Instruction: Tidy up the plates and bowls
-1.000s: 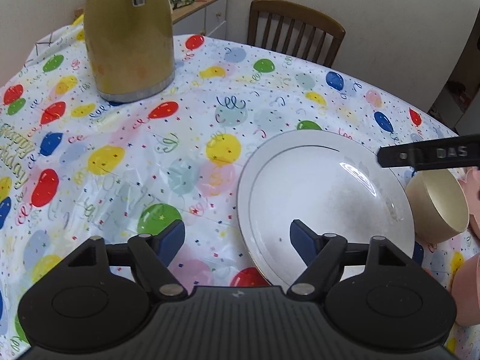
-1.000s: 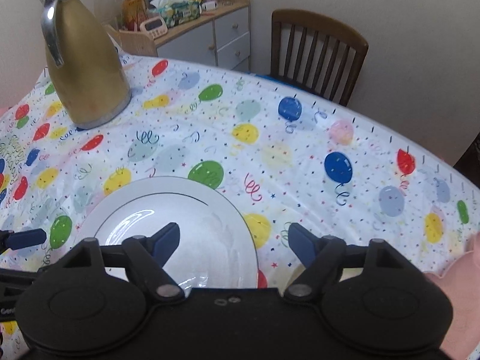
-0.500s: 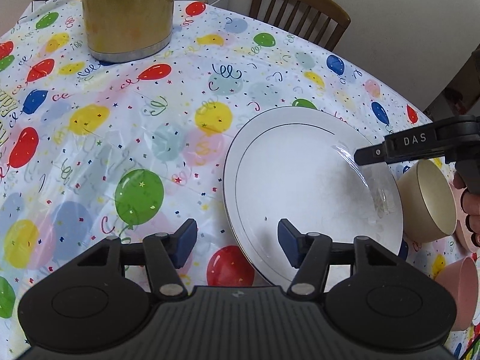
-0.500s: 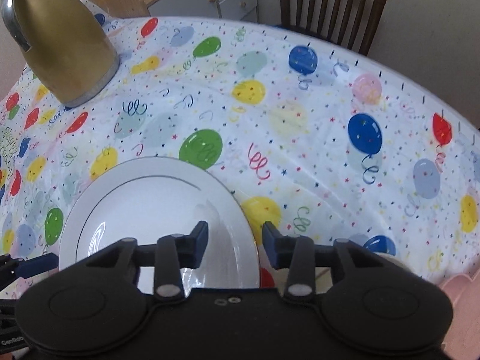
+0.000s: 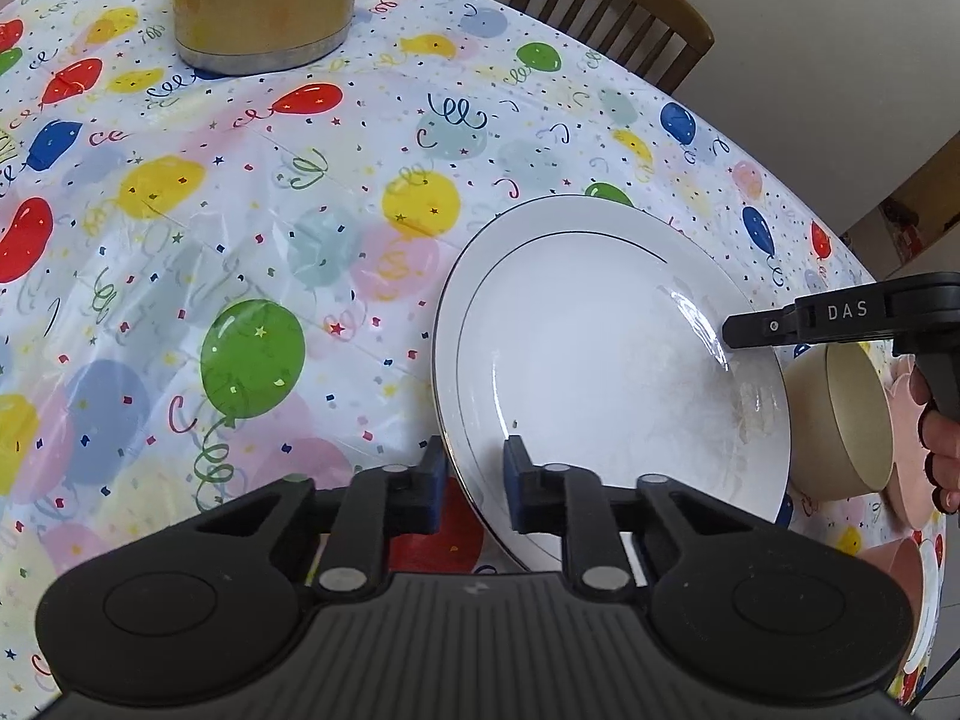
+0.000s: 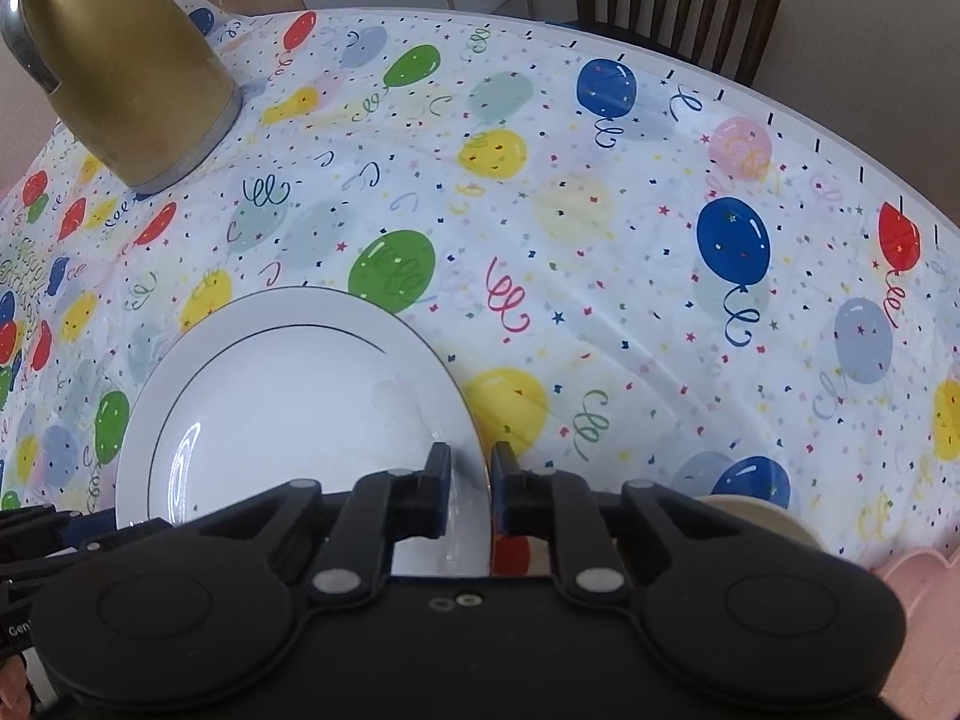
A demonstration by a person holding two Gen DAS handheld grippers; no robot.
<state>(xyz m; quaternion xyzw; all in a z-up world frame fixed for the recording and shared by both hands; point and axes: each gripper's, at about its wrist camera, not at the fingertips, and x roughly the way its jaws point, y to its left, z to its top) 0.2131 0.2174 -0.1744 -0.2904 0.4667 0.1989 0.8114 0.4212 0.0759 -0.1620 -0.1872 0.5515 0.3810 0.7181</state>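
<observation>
Both sets of jaws pinch opposite rims of the white plate [image 5: 606,354]: left gripper [image 5: 471,489] near side, right gripper [image 6: 471,495] far side; the plate looks tilted off the surface [image 5: 252,228]; nothing stacked yet, I judge; beige bowl [image 5: 852,426] and pink dishes [image 6: 918,576] wait beside it.

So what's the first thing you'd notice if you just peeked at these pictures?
The big white plate near the table's front edge, with the left gripper and right gripper each closing around its rim from opposite sides. Next, the bright balloon tablecloth and the gold jug standing at the far left.
</observation>
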